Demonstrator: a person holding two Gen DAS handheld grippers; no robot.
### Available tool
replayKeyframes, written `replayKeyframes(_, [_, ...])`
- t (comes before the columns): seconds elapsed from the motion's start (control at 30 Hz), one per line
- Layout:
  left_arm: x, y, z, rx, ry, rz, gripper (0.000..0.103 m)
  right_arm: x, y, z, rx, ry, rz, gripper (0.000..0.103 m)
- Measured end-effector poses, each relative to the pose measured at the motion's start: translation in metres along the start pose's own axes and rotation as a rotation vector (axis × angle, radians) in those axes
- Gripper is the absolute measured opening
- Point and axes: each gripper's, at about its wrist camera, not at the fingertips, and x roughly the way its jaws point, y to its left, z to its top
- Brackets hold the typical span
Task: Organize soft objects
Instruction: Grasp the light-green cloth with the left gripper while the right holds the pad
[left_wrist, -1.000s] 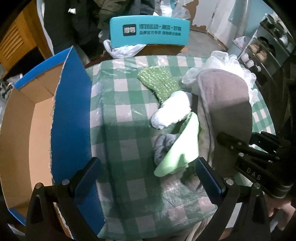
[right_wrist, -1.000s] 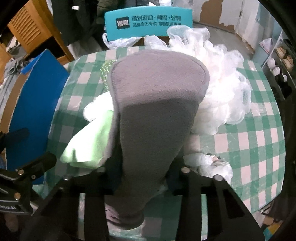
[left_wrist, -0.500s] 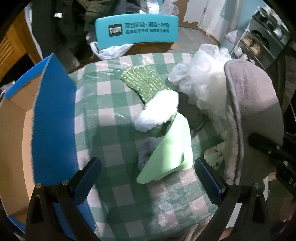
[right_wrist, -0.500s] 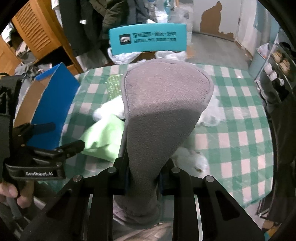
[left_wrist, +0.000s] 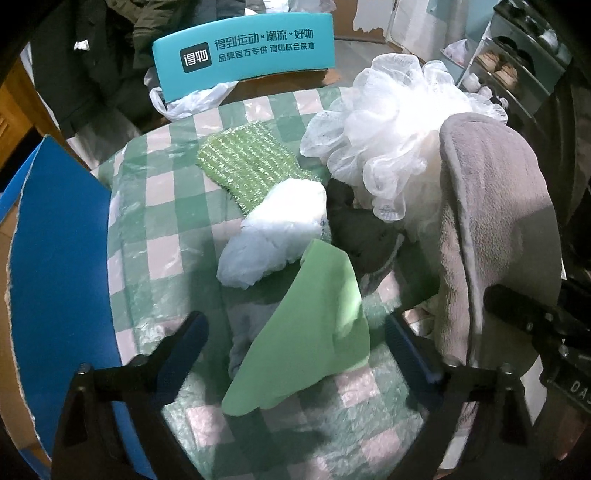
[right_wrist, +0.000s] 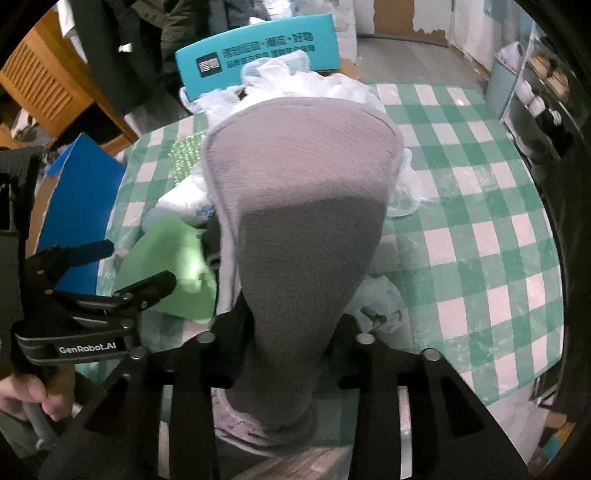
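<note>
My right gripper (right_wrist: 284, 354) is shut on a grey plush slipper (right_wrist: 306, 221), held upright above the checked table; it also shows in the left wrist view (left_wrist: 495, 229). My left gripper (left_wrist: 295, 347) is open and empty, low over a light green cloth (left_wrist: 314, 332) that lies on a grey sock (left_wrist: 243, 339). A white wad (left_wrist: 273, 236), a green knitted scrubber (left_wrist: 247, 166) and a white mesh bath puff (left_wrist: 391, 129) lie farther back. The left gripper (right_wrist: 122, 266) shows in the right wrist view beside the green cloth (right_wrist: 166, 269).
A blue-walled cardboard box (left_wrist: 55, 258) stands at the table's left edge. A teal chair back (left_wrist: 243, 44) with a white plastic bag (left_wrist: 192, 99) is behind the table. Crumpled plastic (right_wrist: 380, 302) lies by the slipper. Shelves (right_wrist: 535, 99) stand at the right.
My right gripper has lifted the grey slipper off the pile and carried it right. The left gripper has moved closer to the green cloth and stays open.
</note>
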Motion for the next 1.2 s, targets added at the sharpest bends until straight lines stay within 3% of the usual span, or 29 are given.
replayKeyframes(0.07, [0.003, -0.002, 0.0, -0.005, 0.008, -0.005, 0.069, 0.003, -0.002, 0.001, 0.011, -0.002, -0.004, 0.047])
replayKeyframes(0.1, [0.005, -0.002, 0.001, -0.009, 0.014, -0.011, 0.062, 0.004, -0.003, 0.001, 0.018, -0.004, -0.002, 0.057])
replayKeyframes(0.13, [0.007, -0.001, 0.001, -0.017, 0.017, -0.015, 0.06, 0.005, -0.004, 0.001, 0.024, -0.006, -0.003, 0.061])
replayKeyframes(0.23, [0.008, 0.003, 0.002, -0.037, 0.001, -0.03, 0.042, 0.011, -0.003, 0.002, 0.024, -0.005, -0.009, 0.063])
replayKeyframes(0.3, [0.008, 0.006, 0.002, -0.049, -0.003, -0.06, 0.022, 0.013, -0.001, 0.002, 0.007, -0.012, -0.018, 0.063])
replayKeyframes(0.37, [0.006, 0.009, 0.001, -0.057, -0.005, -0.095, 0.016, 0.015, 0.003, 0.003, -0.027, -0.012, -0.029, 0.049])
replayKeyframes(0.4, [0.004, 0.011, 0.001, -0.061, -0.011, -0.102, 0.013, 0.015, 0.006, 0.003, -0.045, -0.01, -0.033, 0.035])
replayKeyframes(0.43, [0.002, 0.012, 0.001, -0.063, -0.016, -0.106, 0.012, 0.014, 0.008, 0.003, -0.058, -0.015, -0.036, 0.027])
replayKeyframes(0.53, [-0.006, 0.014, -0.002, -0.065, -0.025, -0.128, 0.01, 0.008, 0.016, 0.003, -0.096, -0.035, -0.042, 0.018])
replayKeyframes(1.2, [-0.08, 0.033, -0.011, -0.04, -0.194, -0.106, 0.01, -0.049, 0.047, 0.013, -0.174, -0.15, -0.027, 0.016])
